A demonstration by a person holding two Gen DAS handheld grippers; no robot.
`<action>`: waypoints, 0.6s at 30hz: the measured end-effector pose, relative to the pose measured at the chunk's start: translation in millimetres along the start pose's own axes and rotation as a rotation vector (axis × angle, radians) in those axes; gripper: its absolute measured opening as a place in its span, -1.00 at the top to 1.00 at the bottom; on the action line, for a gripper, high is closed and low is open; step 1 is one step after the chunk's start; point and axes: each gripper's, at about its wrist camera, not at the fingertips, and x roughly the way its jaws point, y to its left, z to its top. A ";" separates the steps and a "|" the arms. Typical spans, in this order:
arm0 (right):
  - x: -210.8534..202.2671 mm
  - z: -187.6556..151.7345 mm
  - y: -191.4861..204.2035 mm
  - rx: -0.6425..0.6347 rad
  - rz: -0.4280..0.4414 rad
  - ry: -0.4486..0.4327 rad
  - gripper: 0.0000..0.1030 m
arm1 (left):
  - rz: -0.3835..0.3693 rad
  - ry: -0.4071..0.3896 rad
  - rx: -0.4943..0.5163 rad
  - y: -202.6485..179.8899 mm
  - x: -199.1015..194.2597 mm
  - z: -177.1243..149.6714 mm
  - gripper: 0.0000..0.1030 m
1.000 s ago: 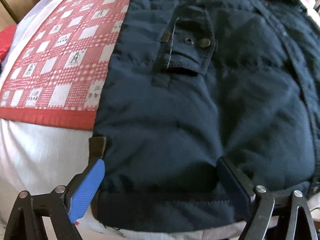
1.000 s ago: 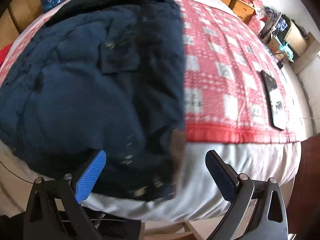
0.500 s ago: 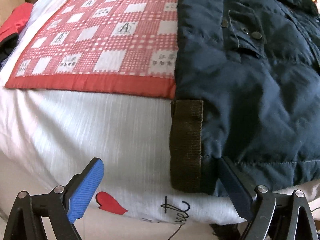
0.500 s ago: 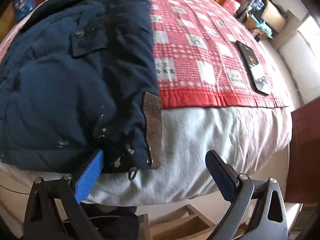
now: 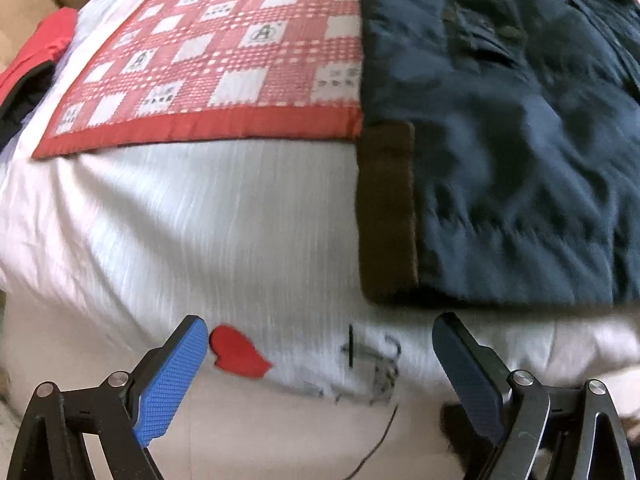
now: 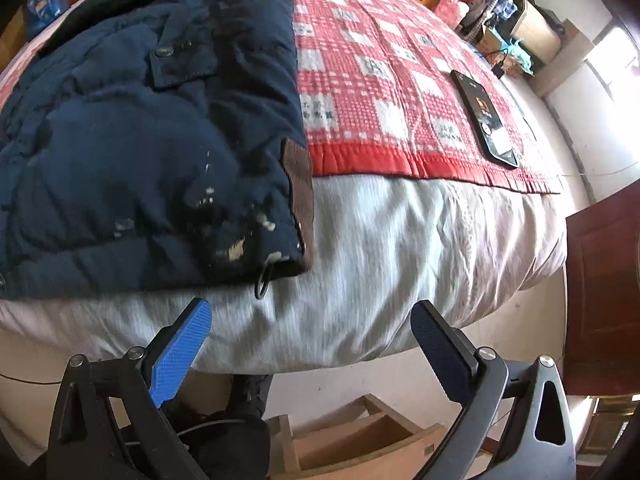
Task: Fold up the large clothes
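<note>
The left gripper (image 5: 320, 344) has its two jaws spread wide with nothing between them, hanging just off the near edge of the bed; one pad is bright blue, the other dark navy. The right gripper (image 6: 310, 328) is likewise spread and empty, with the same pair of pads.

Beyond the left gripper, the white sheet (image 5: 208, 216) carries one red heart (image 5: 238, 352) and some dark handwriting-style print (image 5: 372, 364) to its right, too blurred to read. Farther off lies one red-and-white checked blanket (image 5: 224, 52); several of its white squares show a letter "A", others small marks that cannot be made out.

One dark navy jacket (image 6: 120, 140) lies flat on the bed, its hem at the near edge and slightly overhanging the sheet. It sits right of the left gripper and left of the right gripper. Two brown ribbed strips show, one at each near corner (image 5: 386, 216) (image 6: 300, 184). In the right view one flap pocket (image 6: 180, 60) with a snap is visible, plus pale flecks near the hem and a small cord loop (image 6: 264, 280).

One black phone (image 6: 484, 120) rests on the blanket, far right.
</note>
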 end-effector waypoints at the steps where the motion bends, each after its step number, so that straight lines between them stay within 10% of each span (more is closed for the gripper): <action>1: 0.8 -0.9 0.1 0.003 -0.002 0.000 -0.98 | 0.001 -0.010 -0.012 0.7 1.3 3.9 -0.85; 9: 4.2 -2.6 -43.9 0.163 -0.076 -0.035 -0.98 | 0.066 -0.190 -0.058 -0.1 -9.0 54.2 -0.85; 18: 12.7 4.4 -15.4 0.055 -0.012 -0.095 -0.98 | 0.064 -0.130 -0.070 -8.3 9.3 65.5 -0.85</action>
